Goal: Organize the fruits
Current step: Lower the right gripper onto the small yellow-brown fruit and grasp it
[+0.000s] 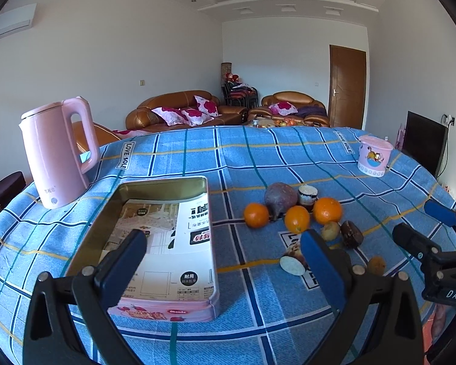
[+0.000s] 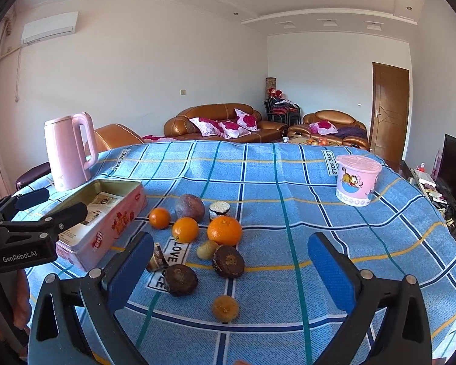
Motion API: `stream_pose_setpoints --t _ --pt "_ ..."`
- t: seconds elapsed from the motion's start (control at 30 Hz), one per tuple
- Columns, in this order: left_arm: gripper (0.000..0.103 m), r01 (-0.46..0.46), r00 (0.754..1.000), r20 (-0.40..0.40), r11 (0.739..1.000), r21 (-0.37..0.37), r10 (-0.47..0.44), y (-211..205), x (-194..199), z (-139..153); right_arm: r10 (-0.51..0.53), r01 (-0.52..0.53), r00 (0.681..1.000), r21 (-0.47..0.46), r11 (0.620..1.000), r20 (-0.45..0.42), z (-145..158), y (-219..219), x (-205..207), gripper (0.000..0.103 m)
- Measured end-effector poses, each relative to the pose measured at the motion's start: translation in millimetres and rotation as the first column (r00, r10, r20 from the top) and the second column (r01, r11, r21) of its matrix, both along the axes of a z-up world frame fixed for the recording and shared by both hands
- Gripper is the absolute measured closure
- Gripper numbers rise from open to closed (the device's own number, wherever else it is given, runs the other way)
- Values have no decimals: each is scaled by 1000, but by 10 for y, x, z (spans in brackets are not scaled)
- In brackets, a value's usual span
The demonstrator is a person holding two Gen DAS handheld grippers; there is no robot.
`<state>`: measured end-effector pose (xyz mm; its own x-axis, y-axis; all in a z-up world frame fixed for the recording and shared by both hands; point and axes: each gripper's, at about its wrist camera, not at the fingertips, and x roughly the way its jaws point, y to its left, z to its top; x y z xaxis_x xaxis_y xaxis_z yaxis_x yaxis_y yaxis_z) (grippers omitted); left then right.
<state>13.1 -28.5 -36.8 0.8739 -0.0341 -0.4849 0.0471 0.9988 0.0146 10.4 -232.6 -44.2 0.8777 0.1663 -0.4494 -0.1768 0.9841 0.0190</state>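
Note:
A pile of fruit lies on the blue checked cloth: three oranges [image 2: 224, 230] [image 1: 256, 214], a purple round fruit [image 2: 189, 207] [image 1: 280, 197], dark brown fruits [image 2: 228, 261], a small yellowish fruit [image 2: 207, 249] and a small dried orange fruit [image 2: 225, 308]. An open pink tin [image 1: 209, 261] [image 2: 106, 237] with printed paper inside sits left of the pile. My left gripper [image 1: 225, 246] is open and empty above the tin's near end. My right gripper [image 2: 231, 255] is open and empty, just in front of the pile.
A pink kettle [image 1: 57, 155] [image 2: 68, 152] stands at the table's far left. A pink cartoon cup [image 2: 357, 179] [image 1: 374, 155] stands at the far right. Sofas, a door and a dark screen lie beyond the table.

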Motion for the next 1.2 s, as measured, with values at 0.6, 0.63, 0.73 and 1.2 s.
stream_pose_setpoints --t 0.6,0.63,0.73,1.2 --pt "15 175 982 -71 984 17 -174 -494 39 -223 112 -112 975 9 994 -194 -586 13 185 61" --pt "17 192 979 -77 981 18 -190 -537 44 -231 117 -118 973 8 993 -198 -606 13 187 65" --pt "27 237 967 -103 971 16 -234 -652 66 -255 133 -133 971 13 991 -198 -610 3 174 75" --pt "60 334 905 -274 942 -14 -325 -1031 274 -443 62 -56 985 45 997 -161 -600 -263 176 76"
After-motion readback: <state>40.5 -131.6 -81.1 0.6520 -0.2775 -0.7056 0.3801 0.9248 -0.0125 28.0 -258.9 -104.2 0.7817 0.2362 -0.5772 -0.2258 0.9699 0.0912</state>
